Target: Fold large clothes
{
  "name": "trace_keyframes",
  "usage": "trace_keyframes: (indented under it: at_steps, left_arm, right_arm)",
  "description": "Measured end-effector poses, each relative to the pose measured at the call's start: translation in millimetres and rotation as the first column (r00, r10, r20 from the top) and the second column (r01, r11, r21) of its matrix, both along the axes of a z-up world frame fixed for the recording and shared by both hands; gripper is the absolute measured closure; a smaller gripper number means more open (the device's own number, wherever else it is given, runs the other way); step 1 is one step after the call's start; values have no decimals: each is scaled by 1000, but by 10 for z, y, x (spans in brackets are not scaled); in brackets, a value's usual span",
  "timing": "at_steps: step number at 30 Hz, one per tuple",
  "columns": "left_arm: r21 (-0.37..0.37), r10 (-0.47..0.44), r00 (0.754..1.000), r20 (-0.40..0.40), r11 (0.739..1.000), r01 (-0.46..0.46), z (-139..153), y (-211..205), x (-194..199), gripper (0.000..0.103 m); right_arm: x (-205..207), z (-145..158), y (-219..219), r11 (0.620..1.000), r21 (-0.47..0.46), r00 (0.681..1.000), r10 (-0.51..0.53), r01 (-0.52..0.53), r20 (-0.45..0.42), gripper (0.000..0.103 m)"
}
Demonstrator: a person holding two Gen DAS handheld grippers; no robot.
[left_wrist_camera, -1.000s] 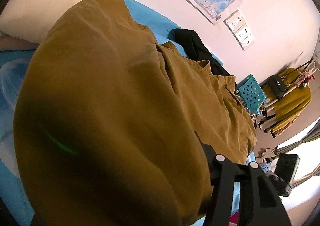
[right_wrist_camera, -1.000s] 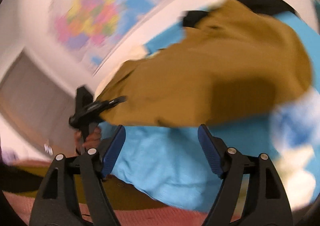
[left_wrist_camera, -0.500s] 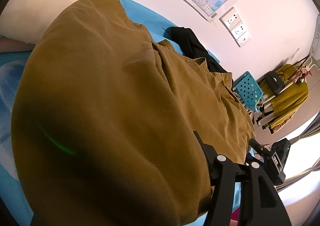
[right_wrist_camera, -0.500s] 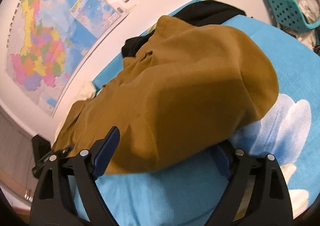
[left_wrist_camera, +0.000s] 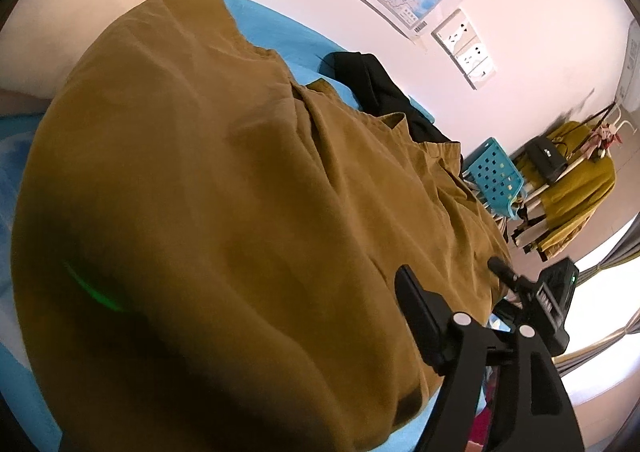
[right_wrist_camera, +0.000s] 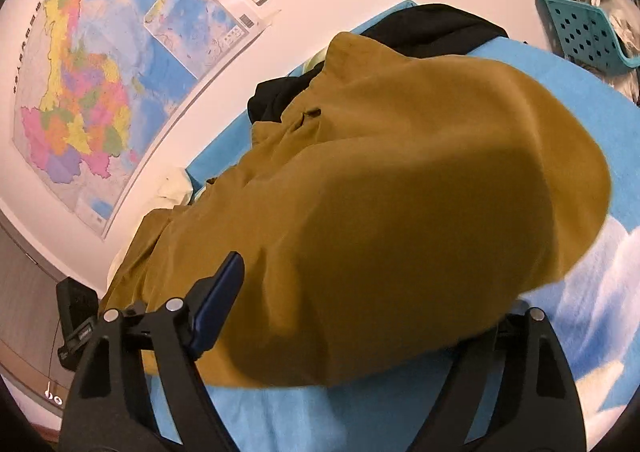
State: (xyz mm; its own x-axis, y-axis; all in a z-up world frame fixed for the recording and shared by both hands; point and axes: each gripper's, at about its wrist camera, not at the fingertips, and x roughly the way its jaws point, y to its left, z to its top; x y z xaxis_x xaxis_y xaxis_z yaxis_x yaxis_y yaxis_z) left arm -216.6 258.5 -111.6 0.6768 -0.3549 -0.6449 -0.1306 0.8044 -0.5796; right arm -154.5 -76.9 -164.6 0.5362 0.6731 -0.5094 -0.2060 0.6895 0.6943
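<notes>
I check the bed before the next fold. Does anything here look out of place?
Yes: a black garment lies bunched under the far edge of the mustard garment, beside the wall. It may get in the way of the fold.

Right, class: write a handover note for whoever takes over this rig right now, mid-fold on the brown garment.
Left claw: one finger shows, the other is under cloth; grip unclear.
Right claw: jaws wide, the garment's end lying between them.
Brown garment lies lengthwise on the blue bedsheet; a black garment is behind it.
Done: laid out, rumpled.
Left: probably grip both ends, fold, flatten.
</notes>
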Motion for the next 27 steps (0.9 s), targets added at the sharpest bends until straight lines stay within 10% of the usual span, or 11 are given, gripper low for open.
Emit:
trace_keyframes:
  at_steps: [4,10,22,27]
  left_arm:
    - [-12,34,999,-6,999,-34,9,7,24,26]
    - [40,43,999,-18,998,-42,34,-57,35,27]
    - [44,54,998,-11,998,-53,31,-91,56,21]
    - [101,87,996,-28,991,-84,35,-92,53,41]
  right_arm:
    - [75,-10,83,1000,14,1000,5,-6,12,22]
    - [111,-49,-5,1000,13,1000,3,-3,-2,51]
    - [186,-31,147,999,-13,999,39,-39,-3,28]
    - [196,-83,-7,999,29,999,24,-23,-30,68]
